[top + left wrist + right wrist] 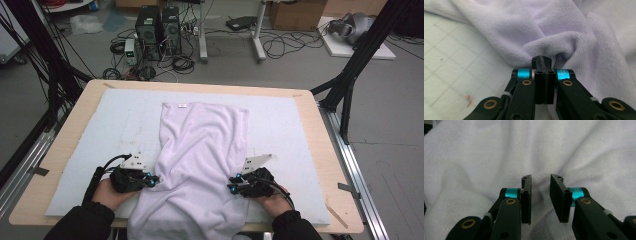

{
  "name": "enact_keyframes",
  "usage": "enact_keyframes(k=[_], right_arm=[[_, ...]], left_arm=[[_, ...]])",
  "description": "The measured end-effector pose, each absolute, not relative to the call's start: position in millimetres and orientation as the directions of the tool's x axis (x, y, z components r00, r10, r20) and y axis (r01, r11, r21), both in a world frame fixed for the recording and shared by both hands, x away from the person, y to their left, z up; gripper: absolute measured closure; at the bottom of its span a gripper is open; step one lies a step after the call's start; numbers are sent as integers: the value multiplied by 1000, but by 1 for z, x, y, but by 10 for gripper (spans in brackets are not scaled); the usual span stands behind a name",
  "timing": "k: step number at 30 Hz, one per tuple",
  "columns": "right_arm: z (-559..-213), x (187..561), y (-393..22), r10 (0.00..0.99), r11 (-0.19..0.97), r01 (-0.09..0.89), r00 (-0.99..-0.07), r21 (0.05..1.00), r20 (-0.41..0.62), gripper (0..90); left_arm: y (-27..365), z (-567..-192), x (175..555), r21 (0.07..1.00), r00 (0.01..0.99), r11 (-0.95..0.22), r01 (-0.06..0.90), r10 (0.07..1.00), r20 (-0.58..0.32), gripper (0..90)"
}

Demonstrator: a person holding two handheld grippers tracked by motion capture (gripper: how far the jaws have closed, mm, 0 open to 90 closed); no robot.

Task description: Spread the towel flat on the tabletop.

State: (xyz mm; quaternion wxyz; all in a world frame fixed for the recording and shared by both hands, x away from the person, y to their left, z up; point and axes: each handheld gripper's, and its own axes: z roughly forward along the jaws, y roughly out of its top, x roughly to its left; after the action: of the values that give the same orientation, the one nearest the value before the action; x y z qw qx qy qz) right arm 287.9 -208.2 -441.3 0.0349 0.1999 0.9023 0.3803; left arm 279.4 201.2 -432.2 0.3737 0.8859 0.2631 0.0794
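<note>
While the lavender towel lies lengthwise down the middle of the pale mat on the wooden bench, its far end sits flat with a small white label near the far left corner, and its near end spills over the bench's front edge between the person's two sleeves. The cloth is smooth at the far end and rumpled toward the near one (the folds gather where the two tools meet it).

At the towel's left edge, the left tongs are pressed together, and the left gripper view shows a bunched fold of the towel right at their tips; the jaws look pinched on that fold's edge, with the gridded mat bare beside it. In the high view the left hand holds this tool low against the mat, just beside the cloth.

At the towel's right edge, the right tongs stand partly apart, with a narrow gap between the two black pads. A ridge of towel rises in that gap, yet the pads do not press on it. The right hand holds this tool at the cloth's edge.
</note>
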Motion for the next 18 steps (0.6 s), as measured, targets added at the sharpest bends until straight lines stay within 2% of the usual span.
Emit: enact_keyframes(k=[9,18], right_arm=[[-441,289,-208,386,629,335,-918,701,92,712],[-441,289,-208,387,630,335,-918,701,92,708]], left_arm=[[242,-416,260,738,821,-528,421,568,-62,887],[215,-437,261,703,876,-584,406,468,-117,698]])
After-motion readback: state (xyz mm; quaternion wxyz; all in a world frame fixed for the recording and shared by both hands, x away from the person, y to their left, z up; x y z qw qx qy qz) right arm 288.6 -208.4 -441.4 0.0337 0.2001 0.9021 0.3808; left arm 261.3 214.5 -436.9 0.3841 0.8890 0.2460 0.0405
